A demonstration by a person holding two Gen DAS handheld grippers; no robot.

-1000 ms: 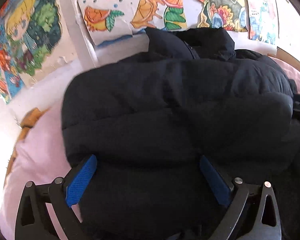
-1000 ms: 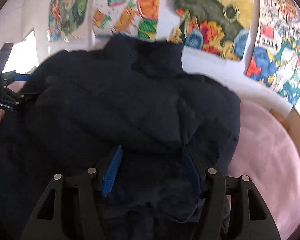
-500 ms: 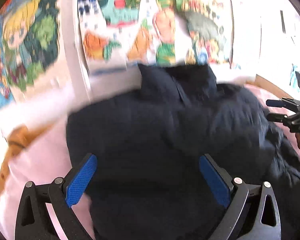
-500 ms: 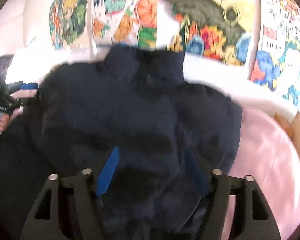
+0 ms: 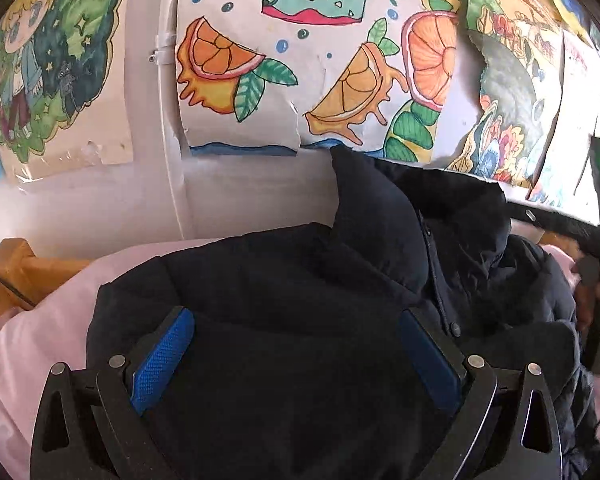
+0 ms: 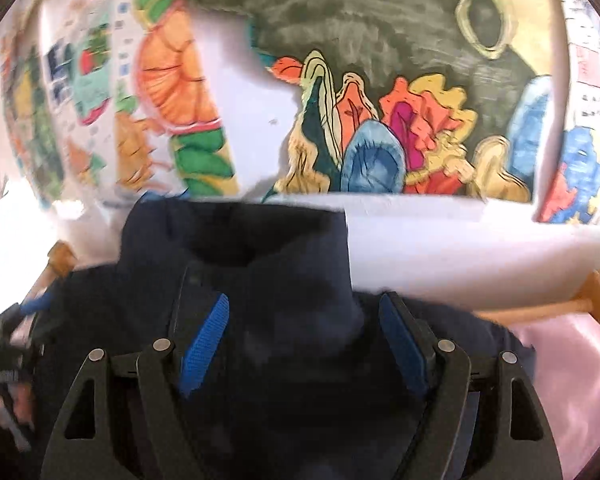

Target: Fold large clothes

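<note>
A dark navy puffer jacket (image 5: 300, 280) lies on a pink bed sheet (image 5: 32, 340), its collar (image 5: 376, 208) standing up against the wall. My left gripper (image 5: 296, 328) is wide open, its blue pads (image 5: 160, 356) on either side of a thick fold of the jacket. My right gripper (image 6: 304, 320) is also open over the jacket (image 6: 284, 264), just below the collar; this view is blurred. The right gripper shows at the right edge of the left wrist view (image 5: 596, 280). The left gripper shows at the left edge of the right wrist view (image 6: 16, 344).
A white wall with colourful drawings (image 5: 268, 60) stands right behind the jacket. A wooden bed frame (image 5: 12, 268) runs along the back, also seen in the right wrist view (image 6: 596, 300). Pink sheet (image 6: 560, 360) lies to the right.
Both grippers have moved forward toward the wall and the collar. The folded-over bulk of the jacket now lies flatter under them. Both stay open.
</note>
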